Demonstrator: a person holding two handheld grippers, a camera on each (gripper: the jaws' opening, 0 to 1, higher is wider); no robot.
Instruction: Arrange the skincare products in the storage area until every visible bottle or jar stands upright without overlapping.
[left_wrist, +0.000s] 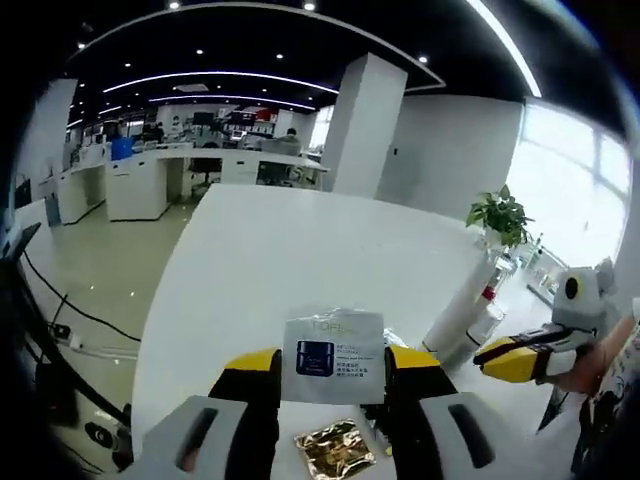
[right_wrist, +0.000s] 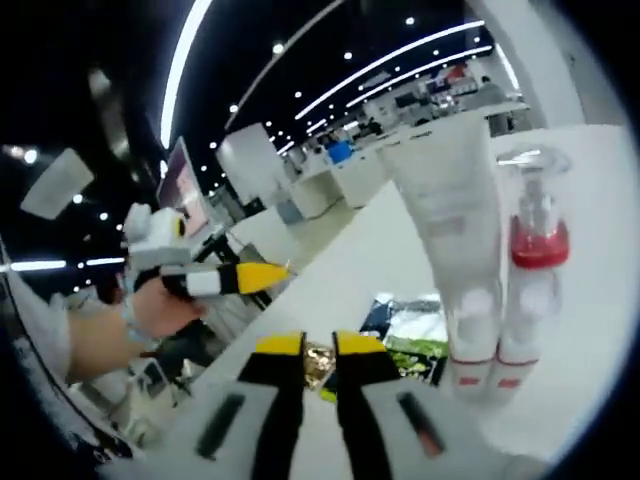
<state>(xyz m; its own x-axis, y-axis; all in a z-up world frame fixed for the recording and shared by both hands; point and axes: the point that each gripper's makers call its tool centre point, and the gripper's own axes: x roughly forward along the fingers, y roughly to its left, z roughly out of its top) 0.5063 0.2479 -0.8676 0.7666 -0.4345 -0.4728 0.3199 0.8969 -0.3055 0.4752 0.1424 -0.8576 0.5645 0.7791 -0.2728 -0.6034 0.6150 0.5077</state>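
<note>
Sachet (left_wrist: 333, 356) clamped flat between left gripper (left_wrist: 331, 368) jaws; right gripper (right_wrist: 318, 352) nearly closed, empty, nearer upright tube (right_wrist: 452, 235) and pump bottle (right_wrist: 532, 262) beside it.

Bright office, light from ceiling strip lights (left_wrist: 225, 78) and spot lamps. Window (left_wrist: 575, 190) at right of left gripper view overexposed, washes out detail. White counter (left_wrist: 300, 260) glares, shadows faint. Strong fisheye bending at edges. Right gripper view softer: tube (right_wrist: 455, 230), pump bottle (right_wrist: 530, 270) up close blurred; gold foil (left_wrist: 335, 450) glints.
</note>
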